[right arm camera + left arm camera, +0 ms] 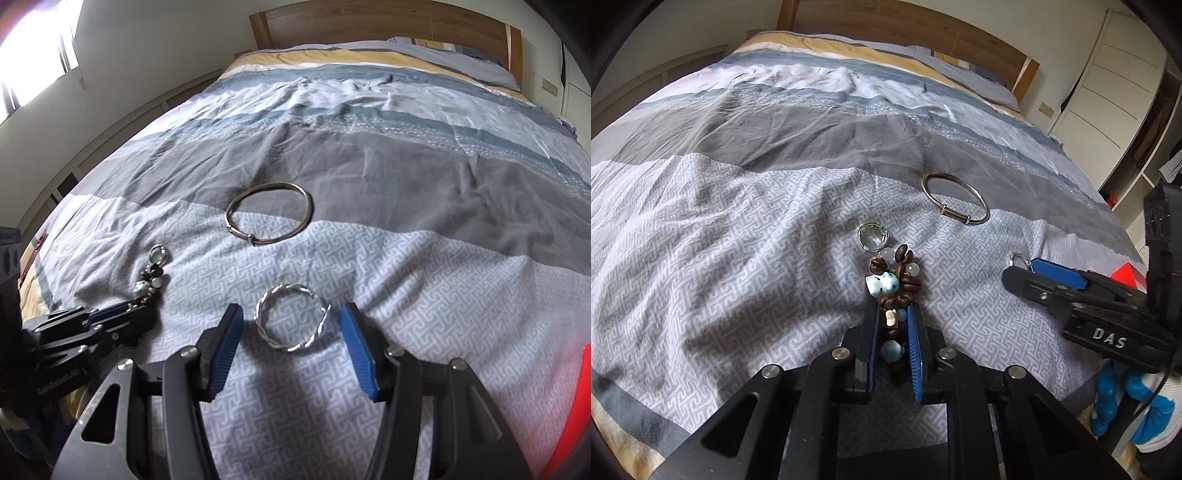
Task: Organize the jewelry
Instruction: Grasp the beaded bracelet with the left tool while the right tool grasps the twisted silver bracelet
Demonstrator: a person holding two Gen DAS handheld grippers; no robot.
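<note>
My left gripper (894, 314) is shut on a brown beaded bracelet (895, 284) with a white-and-blue ceramic charm; it also shows in the right wrist view (149, 284). A small silver ring (873, 236) lies just beyond it on the bed. A plain silver bangle (955, 197) lies farther off, also in the right wrist view (269, 214). My right gripper (291, 314) is open, its blue pads either side of a twisted silver bangle (293, 321) lying on the bedspread. The right gripper shows in the left wrist view (1034, 273).
The grey patterned bedspread (406, 277) covers the bed, with a wooden headboard (388, 26) at the far end. A red object (569, 417) sits at the right edge. White cupboards (1108, 92) stand to the right of the bed.
</note>
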